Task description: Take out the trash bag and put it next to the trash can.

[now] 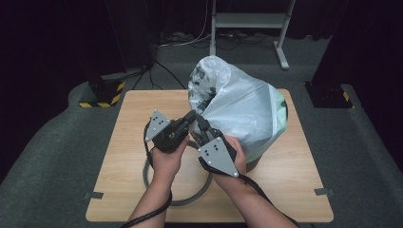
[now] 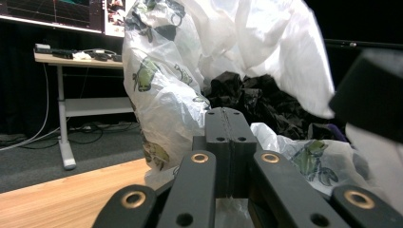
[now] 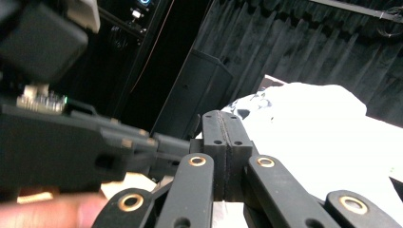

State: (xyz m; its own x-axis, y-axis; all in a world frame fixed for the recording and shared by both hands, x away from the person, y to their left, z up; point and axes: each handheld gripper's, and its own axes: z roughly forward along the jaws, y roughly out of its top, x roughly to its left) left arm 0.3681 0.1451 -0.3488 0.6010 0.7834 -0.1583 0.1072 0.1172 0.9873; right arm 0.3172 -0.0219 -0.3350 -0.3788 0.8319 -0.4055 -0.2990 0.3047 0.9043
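- Evidently the work in hand is gathering the mouth of the white plastic bag (image 1: 242, 111), which lines a green bin (image 1: 281, 118) on the right half of the wooden worktop (image 1: 133, 137).
- Left tool (image 1: 191, 117): seen in the high view at the bag's near-left edge, jaws pressed flat together. In the left gripper view a thin fold of film seems to run under them, though I cannot be sure it is pinched.
- Right tool (image 1: 202, 121): just beside the left one, jaws likewise closed tight, with white film directly beyond the tips; whether it has a hold is uncertain.
- Both tools meet at one spot on the rim, probably so the loose edge can be drawn together.
- Black crumpled contents (image 2: 256, 97) sit inside the bag's open mouth.
- A grey ring (image 1: 199, 192) lies flat on the worktop beneath the hands, apart from the bag.
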